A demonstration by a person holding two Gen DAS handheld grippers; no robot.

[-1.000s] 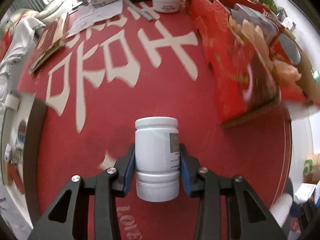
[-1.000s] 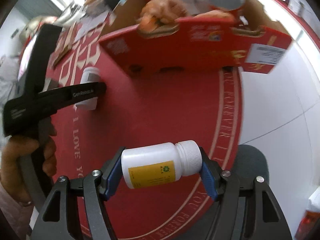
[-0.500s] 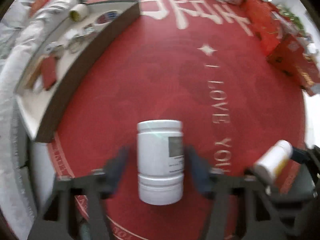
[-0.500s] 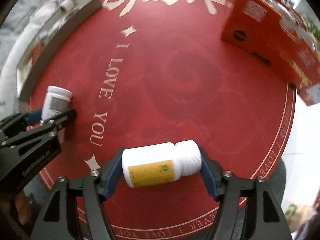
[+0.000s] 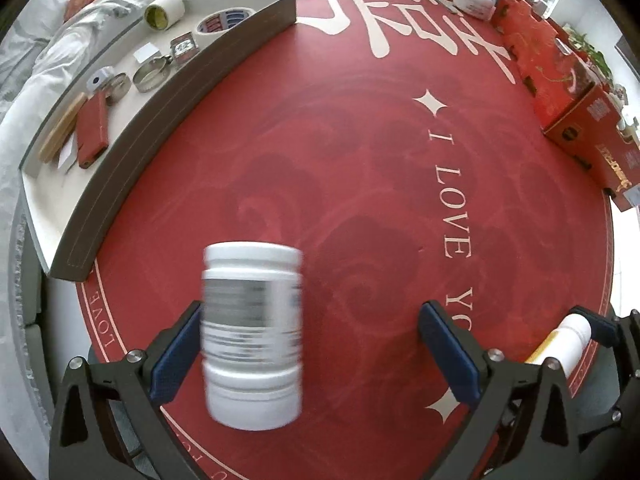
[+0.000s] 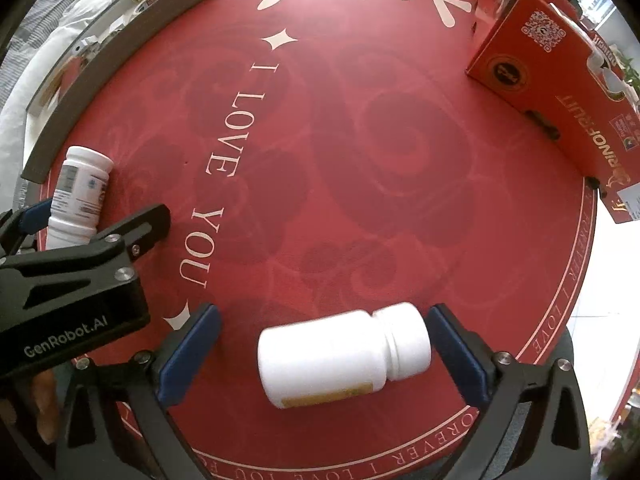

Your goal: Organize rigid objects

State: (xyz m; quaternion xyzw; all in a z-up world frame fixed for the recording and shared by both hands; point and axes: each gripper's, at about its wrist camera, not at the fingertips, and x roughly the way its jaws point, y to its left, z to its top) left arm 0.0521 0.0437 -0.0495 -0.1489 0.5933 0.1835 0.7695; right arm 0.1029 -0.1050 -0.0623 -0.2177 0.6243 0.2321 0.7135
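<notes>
A white jar with a grey label sits between the fingers of my left gripper, blurred, against the left pad; the jaws stand wide open. It also shows in the right wrist view. A white bottle with a yellow label lies on its side on the red mat between the open fingers of my right gripper, touching neither pad. It shows at the right edge of the left wrist view.
A grey-rimmed tray with tape rolls and small items lies at the left. An orange-red carton stands at the right. A round white tub sits at the far edge of the red mat.
Both grippers have opened and let go of their bottles. Both swung from facing the red carton to the mat's front edge; the jar is blurred, still moving.
</notes>
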